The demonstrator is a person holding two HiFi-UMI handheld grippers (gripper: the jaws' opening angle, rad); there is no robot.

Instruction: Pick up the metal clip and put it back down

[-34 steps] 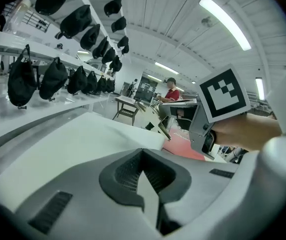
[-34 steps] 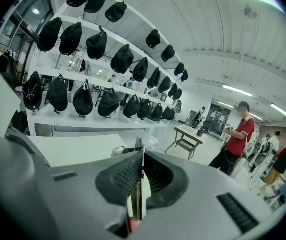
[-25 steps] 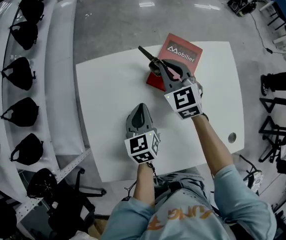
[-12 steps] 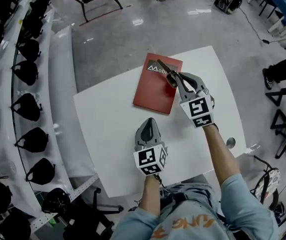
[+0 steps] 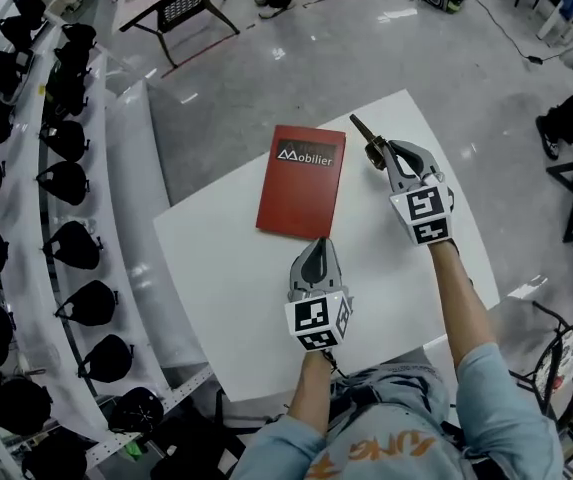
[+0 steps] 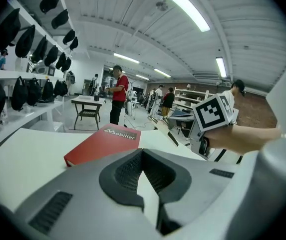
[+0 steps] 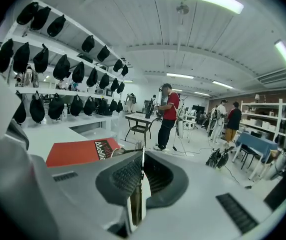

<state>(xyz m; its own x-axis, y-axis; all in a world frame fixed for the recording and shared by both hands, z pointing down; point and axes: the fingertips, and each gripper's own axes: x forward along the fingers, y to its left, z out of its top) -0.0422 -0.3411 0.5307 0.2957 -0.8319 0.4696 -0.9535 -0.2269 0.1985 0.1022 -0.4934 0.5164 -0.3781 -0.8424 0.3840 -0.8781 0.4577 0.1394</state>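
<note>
Metal clip (image 5: 364, 138) is pinched in my right gripper (image 5: 381, 158), just right of the red book (image 5: 301, 180). My left gripper (image 5: 316, 250) is closed on nothing over the white table (image 5: 221, 258).

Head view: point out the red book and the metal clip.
Red rectangular book (image 5: 299, 193): head view, middle of its cover.
Dark metal clip (image 5: 362, 133): head view, its free outer end.

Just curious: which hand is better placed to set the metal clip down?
Right. The right tool is shut on the metal clip, over the white table beside the red book. The left tool is shut and empty.
</note>
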